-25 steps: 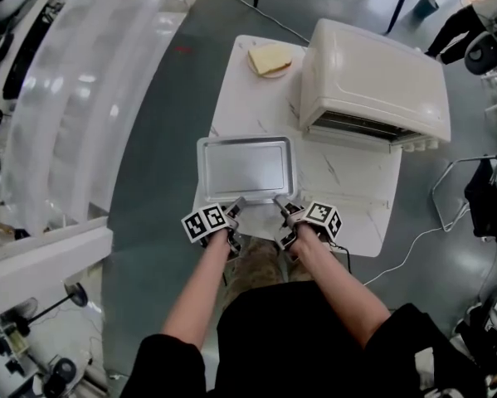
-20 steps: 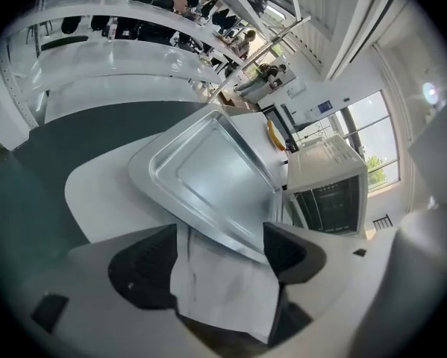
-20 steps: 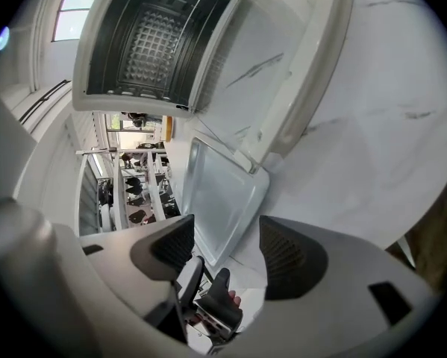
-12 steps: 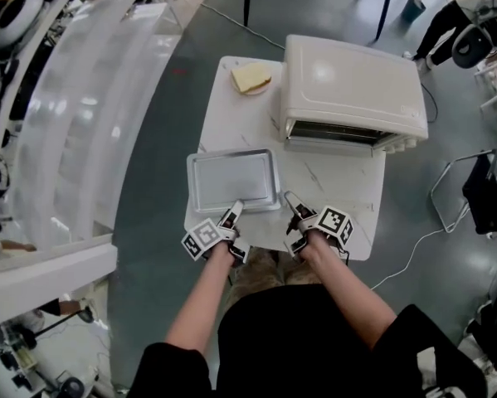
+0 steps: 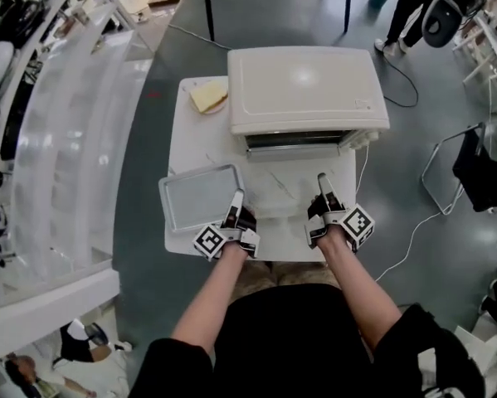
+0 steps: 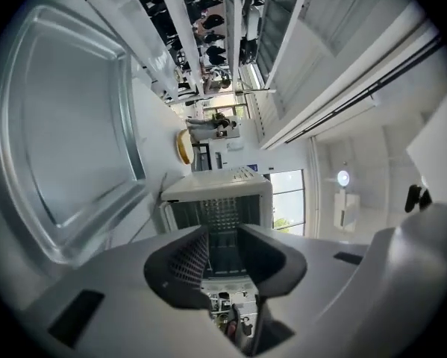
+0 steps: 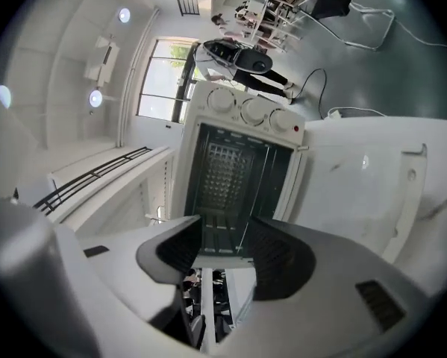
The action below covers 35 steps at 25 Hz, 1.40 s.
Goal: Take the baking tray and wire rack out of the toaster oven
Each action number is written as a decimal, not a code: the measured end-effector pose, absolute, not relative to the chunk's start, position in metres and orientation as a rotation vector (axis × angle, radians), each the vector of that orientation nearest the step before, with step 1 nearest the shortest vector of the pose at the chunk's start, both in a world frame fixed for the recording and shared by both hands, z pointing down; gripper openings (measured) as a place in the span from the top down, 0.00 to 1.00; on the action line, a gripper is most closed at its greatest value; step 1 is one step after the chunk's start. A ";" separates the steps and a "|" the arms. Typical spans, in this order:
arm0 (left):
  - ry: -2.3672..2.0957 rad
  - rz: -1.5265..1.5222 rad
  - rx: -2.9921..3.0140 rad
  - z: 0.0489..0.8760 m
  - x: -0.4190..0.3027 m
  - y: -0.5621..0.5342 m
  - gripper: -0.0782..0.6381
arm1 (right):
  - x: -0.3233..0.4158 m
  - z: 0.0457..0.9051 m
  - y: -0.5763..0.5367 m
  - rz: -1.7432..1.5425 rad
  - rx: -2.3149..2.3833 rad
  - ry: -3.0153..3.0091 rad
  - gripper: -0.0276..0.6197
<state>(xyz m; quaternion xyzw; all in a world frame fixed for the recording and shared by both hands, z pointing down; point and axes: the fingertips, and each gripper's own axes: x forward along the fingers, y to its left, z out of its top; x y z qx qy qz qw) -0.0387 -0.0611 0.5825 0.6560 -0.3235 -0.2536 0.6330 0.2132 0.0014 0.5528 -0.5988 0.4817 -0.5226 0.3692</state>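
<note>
Jaws just closing down on both, nothing between them – left gripper at a narrow gap, right gripper wider

Baking tray is out, flat on the table at left, just beside the left gripper. Wire rack looks to be inside the toaster oven, seen edge-on, door down. My call for the step: go in level, one gripper per side, pinch the rack's front bar, pull straight out over the door without tilting, park it on bare table – not on the tray. Count: one tray, one rack, one oven, two grippers, one bread slice
</note>
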 end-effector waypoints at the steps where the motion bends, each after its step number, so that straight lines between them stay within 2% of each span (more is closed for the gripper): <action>1: -0.739 -0.595 1.491 0.584 -0.029 -0.066 0.72 | 0.226 0.555 0.001 -1.330 -1.543 1.222 0.64; 5: -0.769 -0.578 1.449 0.601 0.008 -0.082 0.75 | 0.261 0.563 -0.007 -1.310 -1.540 1.204 0.63; 17: -0.763 -0.578 1.463 0.628 0.091 -0.135 0.75 | 0.309 0.604 -0.056 -1.380 -1.524 1.187 0.63; 25: -0.797 -0.586 1.448 0.646 0.112 -0.162 0.75 | 0.322 0.632 -0.094 -1.400 -1.517 1.171 0.64; 35: -0.821 -0.559 1.455 0.665 0.122 -0.181 0.75 | 0.330 0.649 -0.123 -1.366 -1.494 1.182 0.69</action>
